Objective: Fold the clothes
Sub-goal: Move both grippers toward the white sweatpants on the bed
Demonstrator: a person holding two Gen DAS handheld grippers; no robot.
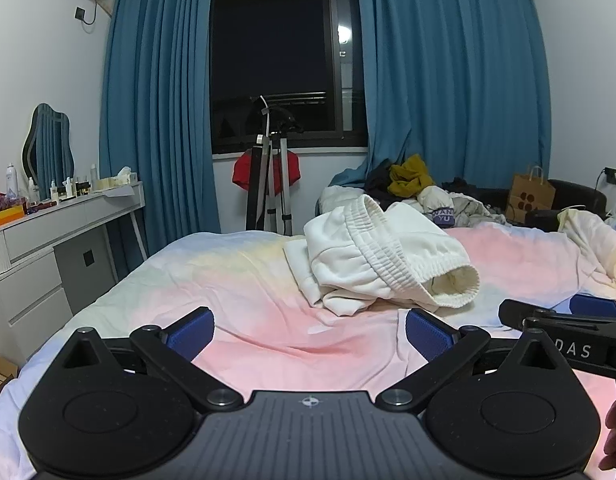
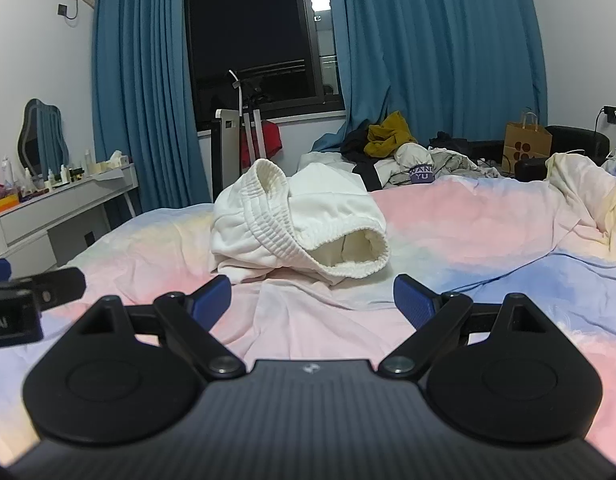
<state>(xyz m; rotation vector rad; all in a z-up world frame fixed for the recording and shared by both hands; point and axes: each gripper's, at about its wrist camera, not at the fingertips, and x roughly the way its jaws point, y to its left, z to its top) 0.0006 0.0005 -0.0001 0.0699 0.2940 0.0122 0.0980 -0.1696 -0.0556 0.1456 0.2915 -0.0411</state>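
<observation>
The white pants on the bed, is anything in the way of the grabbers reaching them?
Nothing visible. Only bare bedsheet lies between the open left gripper, the open right gripper and the crumpled white pants.

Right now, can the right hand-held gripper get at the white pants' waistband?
Probably yes. The right hand-held gripper is open and empty, and the white pants lie bunched straight ahead on the bedsheet, waistband facing it. Only bare sheet lies between; the left hand-held gripper is off to the side.
</observation>
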